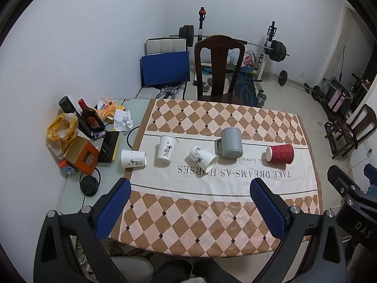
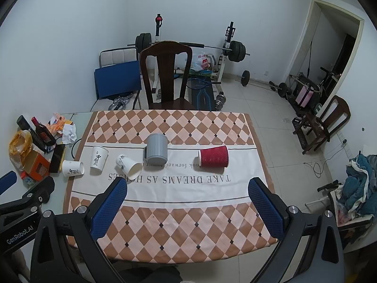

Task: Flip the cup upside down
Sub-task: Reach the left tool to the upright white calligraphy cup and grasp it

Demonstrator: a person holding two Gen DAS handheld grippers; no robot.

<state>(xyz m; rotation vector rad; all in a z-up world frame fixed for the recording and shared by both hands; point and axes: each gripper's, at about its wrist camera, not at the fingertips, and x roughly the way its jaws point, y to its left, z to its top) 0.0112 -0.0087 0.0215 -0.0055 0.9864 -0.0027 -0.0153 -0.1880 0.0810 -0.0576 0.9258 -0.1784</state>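
Checked orange-and-white tablecloth [image 1: 212, 212] on the surface: large dark serif capitals "TAKE DREAMS AS HORSES", upside down in both views, centre of frame; partly covered by a tipped cup in each. Above it, a smaller line, also inverted; only "ook forward" legible, rest hidden behind cups.

Black gripper body [image 2: 16, 224], lower left of the right wrist view: white lettering "GenRobot.AI".

Black gripper body [image 1: 360, 226], lower right of the left wrist view: white letters "DAS", cut off at the frame edge.

White paper cups [image 1: 166, 149]: dark brush-style characters with a small red mark; not legible.

Bottle labels, upper left: too small to read.
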